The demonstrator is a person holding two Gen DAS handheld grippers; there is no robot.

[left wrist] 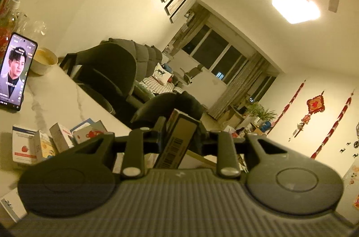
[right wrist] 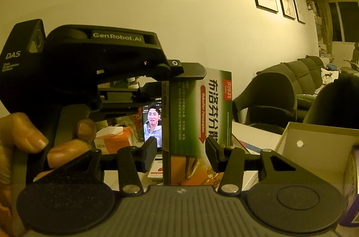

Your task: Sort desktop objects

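Note:
A green and white medicine box (right wrist: pixel 197 106) stands upright in the air, held by both grippers. In the right wrist view my right gripper (right wrist: pixel 180 154) has its pads on either side of the box's lower part, shut on it. My left gripper (right wrist: pixel 179 80) reaches in from the left, held by a person's hand (right wrist: pixel 27 140), and clamps the box's top end. In the left wrist view the same box (left wrist: pixel 179 138) shows its barcode side, pinched between the fingers of the left gripper (left wrist: pixel 179 124).
A lit phone (left wrist: pixel 15 71) leans upright on the marble table (left wrist: pixel 58 100), with a pale bowl (left wrist: pixel 43 60) behind it. Several small boxes (left wrist: pixel 44 145) lie at the left. An open white box (right wrist: pixel 314 147) sits at the right, an orange tissue pack (right wrist: pixel 114 138) at the left. Dark chairs (left wrist: pixel 107 71) stand beyond the table.

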